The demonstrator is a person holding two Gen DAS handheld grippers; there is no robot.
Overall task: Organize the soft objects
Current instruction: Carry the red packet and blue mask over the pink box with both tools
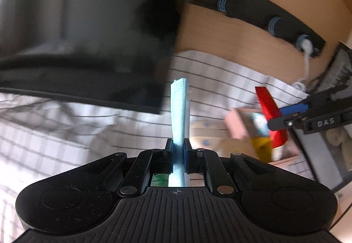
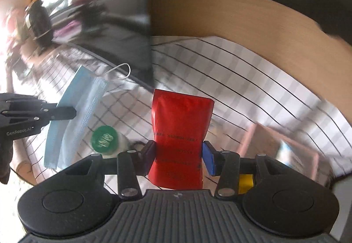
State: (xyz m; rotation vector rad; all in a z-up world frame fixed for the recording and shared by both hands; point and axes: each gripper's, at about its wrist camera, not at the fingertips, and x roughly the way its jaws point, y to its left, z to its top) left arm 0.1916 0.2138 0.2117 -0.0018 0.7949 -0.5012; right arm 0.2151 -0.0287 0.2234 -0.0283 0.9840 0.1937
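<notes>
Left tool (image 1: 178, 146) is clamped tight on one blue face mask (image 1: 180, 109), held up over the checked cloth (image 1: 66, 124) on the desk. Right tool (image 2: 178, 153) grips one red pouch (image 2: 180, 133) between half-spread pads, also lifted. Below: one green-lidded jar (image 2: 103, 138), one pink box (image 2: 279, 144), something yellow (image 2: 246, 180). Further back a dark monitor (image 1: 88, 23) crowds the left; the cloth's right side looks open. Black strip (image 1: 264, 16) on the wood behind.

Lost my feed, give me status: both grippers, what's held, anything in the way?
Left gripper shut on blue face mask. Right gripper shut on red pouch. Both held above checked cloth. Nothing blocking.
</notes>
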